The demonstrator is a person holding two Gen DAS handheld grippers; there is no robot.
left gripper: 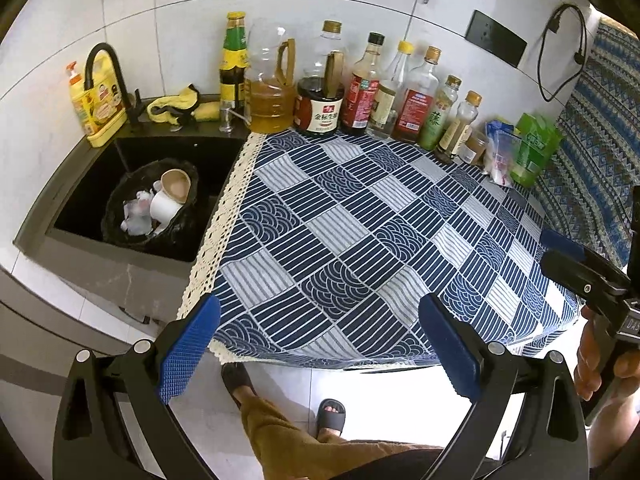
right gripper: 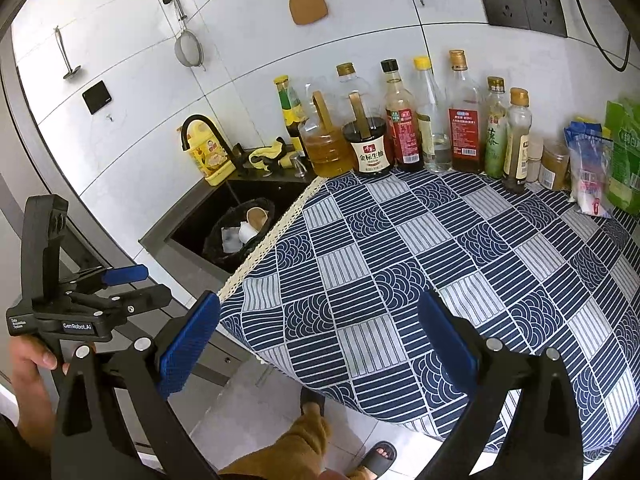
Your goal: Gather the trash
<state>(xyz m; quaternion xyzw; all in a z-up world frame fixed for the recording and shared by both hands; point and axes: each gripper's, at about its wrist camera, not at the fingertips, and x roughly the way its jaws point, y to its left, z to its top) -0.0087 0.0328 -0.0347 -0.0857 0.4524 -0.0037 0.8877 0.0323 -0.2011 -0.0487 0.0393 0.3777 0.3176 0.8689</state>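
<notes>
Glossy white wall tiles [right gripper: 132, 92] back a worktop draped in a woven cloth [left gripper: 360, 240] of navy and pale grey squares, some filled with straight stripes, others with scalloped wave arcs, edged along the left with cream lace trim [left gripper: 218, 224]. Left of the cloth sits a matte black rectangular sink [left gripper: 96, 184] with a curved black faucet [left gripper: 105, 68]. Inside the sink stands a crinkled black plastic trash bag [left gripper: 188, 228], its mouth open, holding two paper cups [left gripper: 170, 196], one white on its side and one with a brown inside, beside crumpled clear plastic [left gripper: 138, 216]. A yellow squarish dish-soap bottle [left gripper: 100, 108] and a limp yellow rag [left gripper: 176, 106] rest on the sink's back ledge. Along the wall runs a row of glass and clear plastic condiment bottles [right gripper: 400, 120], tall and narrow-necked with gold, black and yellow caps; a squat jug of amber oil [left gripper: 268, 96] stands at the left end. Soft green and blue packets [left gripper: 524, 152] lean at the right end. A flat wooden spatula [right gripper: 306, 0] and a round wire-mesh strainer [right gripper: 189, 50] hang on the tiles.

Both grippers hover near the worktop's front edge. The left gripper [left gripper: 320, 340] has its jaws spread wide with nothing between the ribbed blue rubber pads [left gripper: 188, 352]. The right gripper [right gripper: 320, 340] likewise has jaws wide apart and empty.
</notes>
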